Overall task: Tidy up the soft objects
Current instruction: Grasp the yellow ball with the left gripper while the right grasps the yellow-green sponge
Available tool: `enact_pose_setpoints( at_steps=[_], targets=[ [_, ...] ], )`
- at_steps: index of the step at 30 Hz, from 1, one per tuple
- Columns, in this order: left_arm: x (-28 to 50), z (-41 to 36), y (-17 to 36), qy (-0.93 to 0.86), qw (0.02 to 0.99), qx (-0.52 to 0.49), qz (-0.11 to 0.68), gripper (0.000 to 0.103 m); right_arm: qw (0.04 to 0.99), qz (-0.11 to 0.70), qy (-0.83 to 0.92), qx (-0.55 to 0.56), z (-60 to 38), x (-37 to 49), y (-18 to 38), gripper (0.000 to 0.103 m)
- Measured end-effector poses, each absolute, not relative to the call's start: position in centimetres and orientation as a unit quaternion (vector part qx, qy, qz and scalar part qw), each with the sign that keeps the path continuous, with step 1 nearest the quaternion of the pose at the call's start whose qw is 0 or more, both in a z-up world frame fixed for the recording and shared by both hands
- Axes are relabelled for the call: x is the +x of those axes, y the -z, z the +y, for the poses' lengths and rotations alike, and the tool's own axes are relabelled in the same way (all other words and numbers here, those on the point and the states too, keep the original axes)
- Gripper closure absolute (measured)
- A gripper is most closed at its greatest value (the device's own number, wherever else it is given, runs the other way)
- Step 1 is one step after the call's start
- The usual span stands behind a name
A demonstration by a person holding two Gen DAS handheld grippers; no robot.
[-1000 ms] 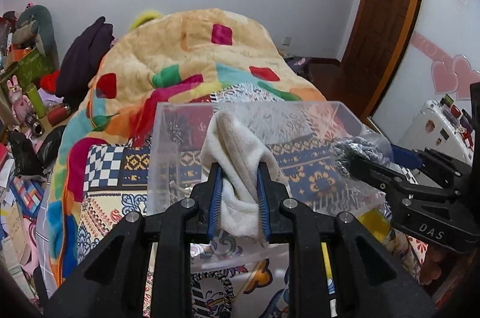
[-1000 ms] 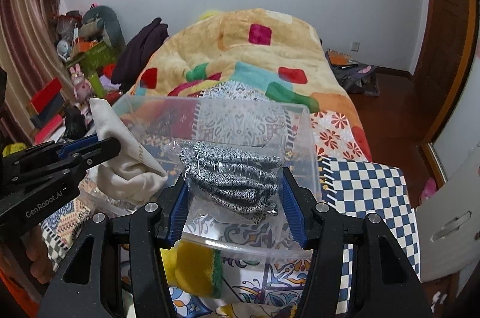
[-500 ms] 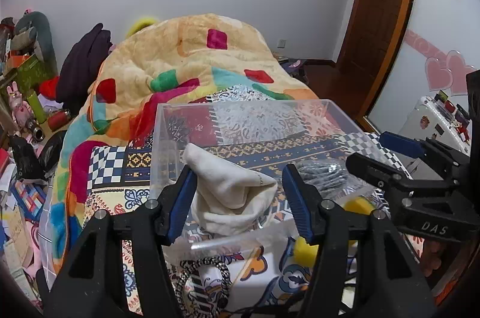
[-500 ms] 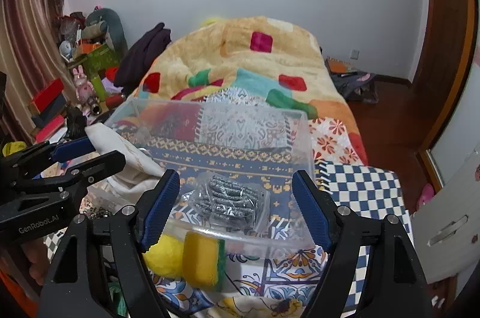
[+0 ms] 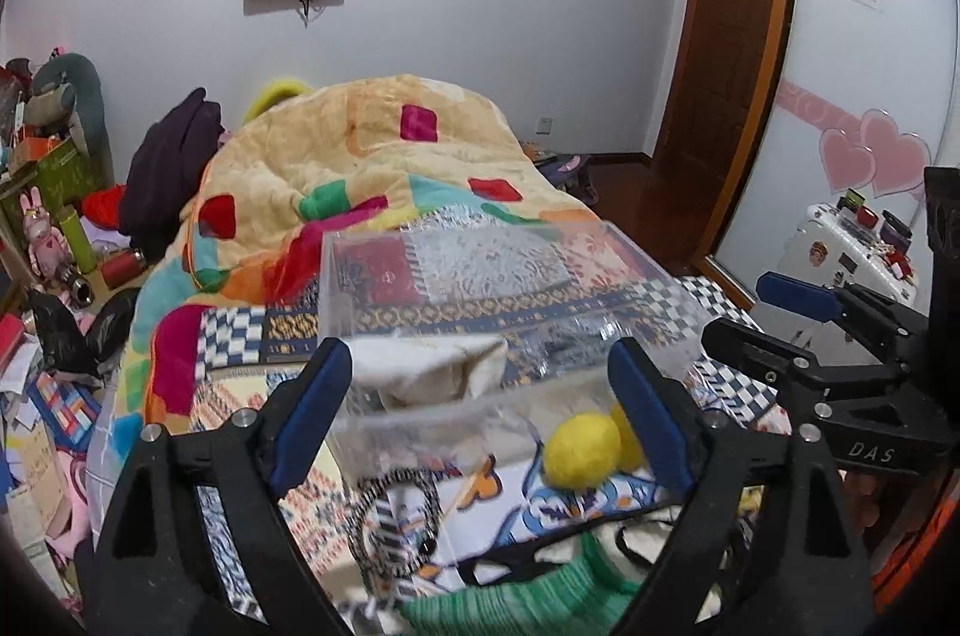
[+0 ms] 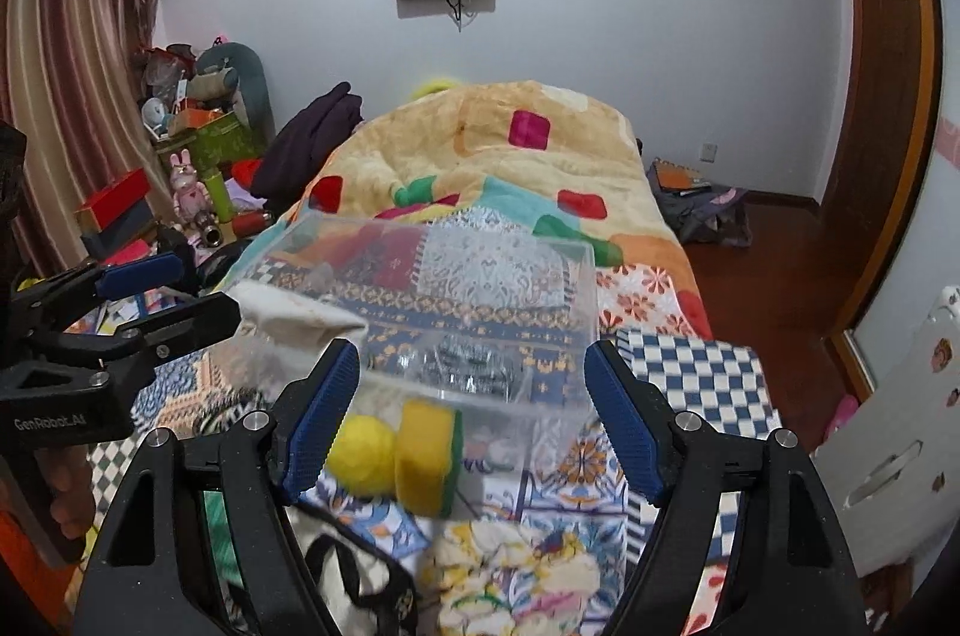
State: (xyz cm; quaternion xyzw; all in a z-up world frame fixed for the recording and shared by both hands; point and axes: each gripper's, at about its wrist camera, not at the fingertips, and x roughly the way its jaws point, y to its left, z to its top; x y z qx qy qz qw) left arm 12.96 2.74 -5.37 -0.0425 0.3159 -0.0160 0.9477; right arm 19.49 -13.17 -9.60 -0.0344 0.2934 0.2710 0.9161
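A clear plastic bin [image 5: 336, 288] stands on the patterned bedspread; it also shows in the right wrist view [image 6: 585, 288]. Inside it lie a cream cloth [image 5: 432, 372] [image 6: 294, 315] at the left and a bag of grey scourers [image 6: 474, 366] at the right. My left gripper [image 5: 480, 420] is open and empty, in front of the bin. My right gripper [image 6: 471, 417] is open and empty, also in front of the bin. A yellow ball [image 5: 582, 450] [image 6: 363, 453] and a yellow-green sponge [image 6: 429, 459] lie on the bed before the bin. A green knit item [image 5: 522, 603] lies nearest.
A black-and-white cord [image 5: 390, 516] and a black strap [image 6: 360, 570] lie on the bedspread near me. A colourful quilt [image 5: 372, 168] is heaped behind the bin. Clutter fills the floor at the left [image 5: 54, 240]. A wooden door [image 5: 732, 54] stands at the right.
Both grippers opened, let the cream cloth and the scourer bag drop into the bin, then pulled back and up from it.
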Motion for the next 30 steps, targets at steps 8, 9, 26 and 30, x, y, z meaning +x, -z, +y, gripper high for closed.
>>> enact_pose_setpoints(
  at_steps=[8, 9, 26, 30],
  targets=[
    [12.7, 1.3, 8.9, 0.040, 0.931, -0.036, 0.360, 0.017, 0.894, 0.337, -0.295, -0.023, -13.0, 19.2, 13.0, 0.031],
    [12.8, 1.1, 9.3, 0.042, 0.929, -0.034, 0.365, 0.022, 0.891, 0.344, -0.297, -0.022, -12.8, 19.5, 13.4, 0.037],
    [15.7, -1.5, 13.3, 0.097, 0.892, -0.053, 0.438, 0.060, 0.881, 0.356, -0.310, 0.000, -13.9, 19.0, 14.1, 0.078],
    [16.0, -2.0, 13.3, 0.103, 0.891, -0.048, 0.440, 0.066, 0.889, 0.343, -0.303, 0.003, -14.6, 18.8, 13.4, 0.078]
  ],
)
